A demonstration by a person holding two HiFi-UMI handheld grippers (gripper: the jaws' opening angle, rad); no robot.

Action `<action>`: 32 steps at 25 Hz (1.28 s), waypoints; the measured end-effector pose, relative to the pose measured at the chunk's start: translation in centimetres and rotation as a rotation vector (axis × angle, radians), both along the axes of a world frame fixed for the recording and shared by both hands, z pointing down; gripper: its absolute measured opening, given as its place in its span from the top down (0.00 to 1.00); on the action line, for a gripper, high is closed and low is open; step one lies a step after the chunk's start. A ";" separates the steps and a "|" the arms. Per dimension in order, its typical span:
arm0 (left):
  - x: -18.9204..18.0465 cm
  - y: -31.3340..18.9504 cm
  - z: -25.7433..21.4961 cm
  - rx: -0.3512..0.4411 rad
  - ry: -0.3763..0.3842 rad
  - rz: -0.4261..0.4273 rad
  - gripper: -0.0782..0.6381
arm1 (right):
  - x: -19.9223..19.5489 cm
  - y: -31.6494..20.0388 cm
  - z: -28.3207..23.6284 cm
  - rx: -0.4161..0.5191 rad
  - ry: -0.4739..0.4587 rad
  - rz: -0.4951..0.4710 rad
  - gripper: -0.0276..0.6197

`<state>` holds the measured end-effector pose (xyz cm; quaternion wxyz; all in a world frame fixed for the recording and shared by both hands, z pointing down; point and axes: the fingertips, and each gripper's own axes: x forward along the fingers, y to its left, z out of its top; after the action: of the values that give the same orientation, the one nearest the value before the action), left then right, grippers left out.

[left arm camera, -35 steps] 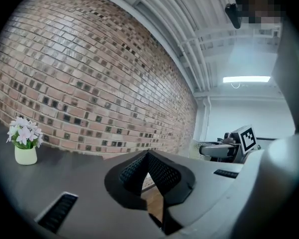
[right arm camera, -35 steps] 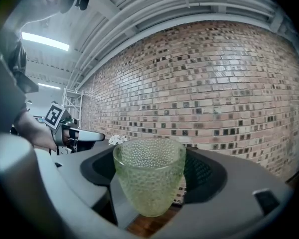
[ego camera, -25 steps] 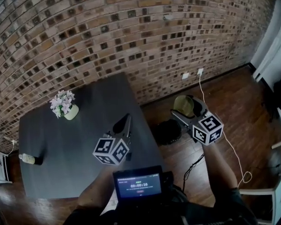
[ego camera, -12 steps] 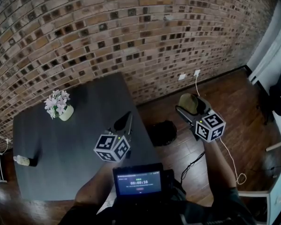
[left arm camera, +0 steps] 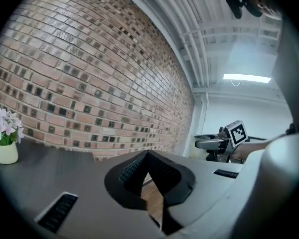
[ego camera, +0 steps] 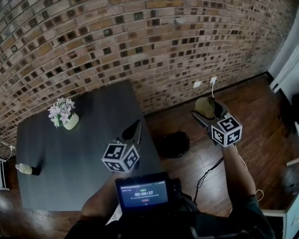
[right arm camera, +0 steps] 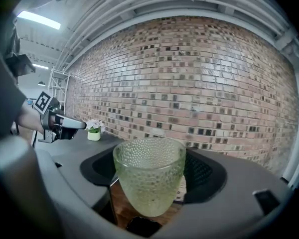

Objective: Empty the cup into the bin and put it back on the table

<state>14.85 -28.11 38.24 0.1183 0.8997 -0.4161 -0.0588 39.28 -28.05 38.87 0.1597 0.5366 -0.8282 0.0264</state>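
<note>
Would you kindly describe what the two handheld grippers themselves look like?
Both the left gripper and the right gripper have smooth grey bodies with dark, ribbed jaws. Each carries a cube bearing black-and-white square markers.

The dark table bears a flower pot and a small object (left edge); the bin stands on the floor.

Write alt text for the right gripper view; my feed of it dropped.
A pale green dimpled glass cup stands upright in the right gripper, clamped between its jaws, above wood floor with a brick wall behind. At far left, the left gripper hovers over the dark table, with a small pot of flowers beyond.
</note>
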 end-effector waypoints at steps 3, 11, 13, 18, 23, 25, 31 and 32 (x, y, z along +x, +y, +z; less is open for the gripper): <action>0.6 -0.2 0.3 -0.005 -0.006 -0.004 0.89 | 0.9 -0.4 0.5 -0.008 0.029 0.003 0.35; 2.4 -0.1 0.3 0.000 -0.011 -0.005 0.89 | 2.7 -1.4 1.7 -0.034 0.175 -0.025 0.35; 2.5 -0.1 0.4 0.004 -0.018 -0.011 0.89 | 3.2 -1.6 1.9 -0.031 0.231 -0.038 0.35; 1.9 -0.4 1.0 0.001 -0.045 -0.043 0.89 | 4.5 -2.5 2.6 -0.039 0.346 -0.052 0.35; 1.4 -0.6 1.1 0.001 -0.039 -0.059 0.89 | 5.5 -3.2 2.7 -0.045 0.366 -0.040 0.35; 1.4 -0.6 1.1 0.004 -0.044 -0.062 0.89 | 5.4 -3.5 2.4 -0.039 0.381 -0.042 0.35; 1.6 -0.8 1.3 0.007 -0.061 -0.069 0.89 | 6.1 -4.5 2.3 -0.044 0.453 -0.043 0.35; 1.6 -0.9 1.3 0.006 -0.064 -0.069 0.89 | 6.2 -4.6 2.3 -0.047 0.467 -0.043 0.35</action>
<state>16.45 -28.98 39.54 0.1000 0.8866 -0.4502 -0.0354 45.49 -32.66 41.21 0.3600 0.5064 -0.7792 -0.0826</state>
